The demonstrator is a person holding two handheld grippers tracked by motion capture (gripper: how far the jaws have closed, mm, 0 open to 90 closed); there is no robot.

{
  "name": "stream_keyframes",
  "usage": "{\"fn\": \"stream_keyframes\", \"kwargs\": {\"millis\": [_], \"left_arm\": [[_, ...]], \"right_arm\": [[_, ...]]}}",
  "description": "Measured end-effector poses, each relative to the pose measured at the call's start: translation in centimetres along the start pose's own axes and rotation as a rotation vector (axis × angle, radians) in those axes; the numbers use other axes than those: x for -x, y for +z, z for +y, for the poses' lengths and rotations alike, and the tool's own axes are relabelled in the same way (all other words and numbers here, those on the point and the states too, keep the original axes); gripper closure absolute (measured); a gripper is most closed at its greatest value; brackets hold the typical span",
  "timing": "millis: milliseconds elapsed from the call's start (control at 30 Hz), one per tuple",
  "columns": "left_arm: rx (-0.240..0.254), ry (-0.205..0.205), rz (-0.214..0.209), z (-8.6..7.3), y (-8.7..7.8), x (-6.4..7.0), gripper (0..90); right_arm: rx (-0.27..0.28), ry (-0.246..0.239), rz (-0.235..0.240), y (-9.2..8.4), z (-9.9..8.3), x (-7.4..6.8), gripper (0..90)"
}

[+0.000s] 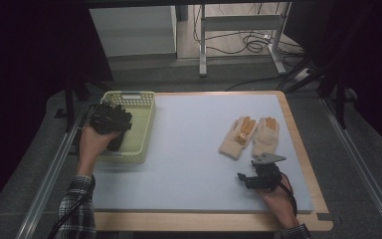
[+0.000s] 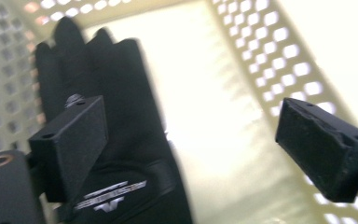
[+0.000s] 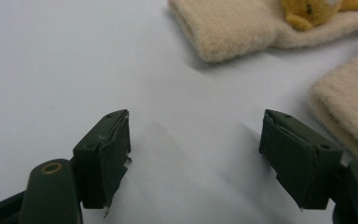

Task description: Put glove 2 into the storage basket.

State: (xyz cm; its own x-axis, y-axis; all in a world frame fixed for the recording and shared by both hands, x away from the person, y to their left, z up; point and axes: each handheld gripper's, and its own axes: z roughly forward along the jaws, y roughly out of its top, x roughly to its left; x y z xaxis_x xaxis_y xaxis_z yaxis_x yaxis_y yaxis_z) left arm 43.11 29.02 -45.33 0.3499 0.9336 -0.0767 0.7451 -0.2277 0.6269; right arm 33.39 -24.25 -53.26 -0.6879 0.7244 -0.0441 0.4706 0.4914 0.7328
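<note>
Both grippers are standing with their jaws spread wide and nothing caught between them. Over at the table's left edge, the left gripper (image 1: 110,119) is hanging above the pale yellow perforated basket (image 1: 144,130), the person's left hand (image 1: 93,143) wrapping its handle; in the left gripper view its jaws are gaping over the basket floor, and a black glove (image 2: 121,140) with a pale logo near the cuff is lying flat in the basket, partly under one jaw. Whether that jaw is touching the glove cannot be told. Near the front right of the blue-grey mat (image 1: 194,149), the right gripper (image 1: 248,178) is resting low in the person's right hand (image 1: 278,195), its jaws pointing across the mat and parted just as widely over bare surface. Just beyond it, two cream knit gloves (image 1: 251,137) with orange patches are lying side by side, fingers pointing away; their cuffs are showing close ahead of the jaws in the right gripper view, apart from them.
</note>
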Motion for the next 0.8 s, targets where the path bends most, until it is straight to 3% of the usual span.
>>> {"fn": "stream_keyframes", "kwargs": {"millis": [333,567,800], "left_arm": [[0.07,0.086,-0.087,0.2,-0.9,3.7,2.9],[0.104,0.154,-0.146,-0.1,-1.4,7.1,1.5],[0.135,0.232,-0.163,-0.6,-1.9,10.5,1.5]], "right_arm": [[0.0,0.0,0.0,0.0,0.0,0.0,24.3],[0.0,0.0,0.0,0.0,0.0,0.0,24.3],[-0.003,0.0,0.0,0.0,0.0,0.0,24.3]]}}
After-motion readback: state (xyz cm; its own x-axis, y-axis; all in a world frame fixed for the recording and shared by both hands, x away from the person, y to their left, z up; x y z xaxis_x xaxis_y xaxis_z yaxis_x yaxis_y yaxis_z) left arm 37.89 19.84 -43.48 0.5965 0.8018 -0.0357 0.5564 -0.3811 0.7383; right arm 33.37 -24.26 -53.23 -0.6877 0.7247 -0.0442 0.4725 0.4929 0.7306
